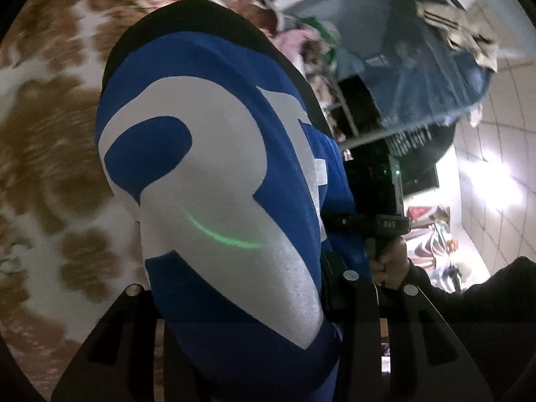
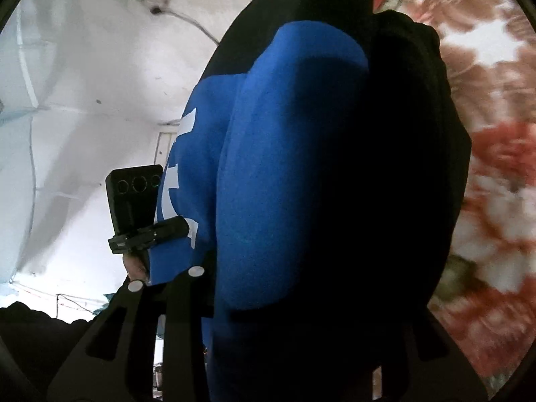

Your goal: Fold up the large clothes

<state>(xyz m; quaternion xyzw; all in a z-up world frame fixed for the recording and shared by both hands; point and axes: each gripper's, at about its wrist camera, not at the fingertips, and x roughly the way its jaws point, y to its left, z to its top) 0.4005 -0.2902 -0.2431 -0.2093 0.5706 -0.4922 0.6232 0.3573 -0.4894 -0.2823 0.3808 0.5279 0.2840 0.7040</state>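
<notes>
A large blue and black garment [image 1: 214, 174] with big white lettering hangs in the air and fills the left wrist view. It also fills the right wrist view [image 2: 288, 174], blue in front and black behind. My left gripper [image 1: 241, 288] is shut on the garment's cloth, which drapes over its fingers. My right gripper [image 2: 268, 288] is shut on the same garment; its right finger is hidden under the cloth. The right gripper's body [image 1: 378, 197], held in a hand, shows beside the garment in the left wrist view. The left gripper's body [image 2: 140, 207] shows in the right wrist view.
A bed cover with brown and red flowers [image 1: 50, 154] lies below and also shows in the right wrist view [image 2: 495, 174]. A blue basket piled with clothes [image 1: 418, 60] stands beyond the garment. A white wall [image 2: 93, 100] is at the left.
</notes>
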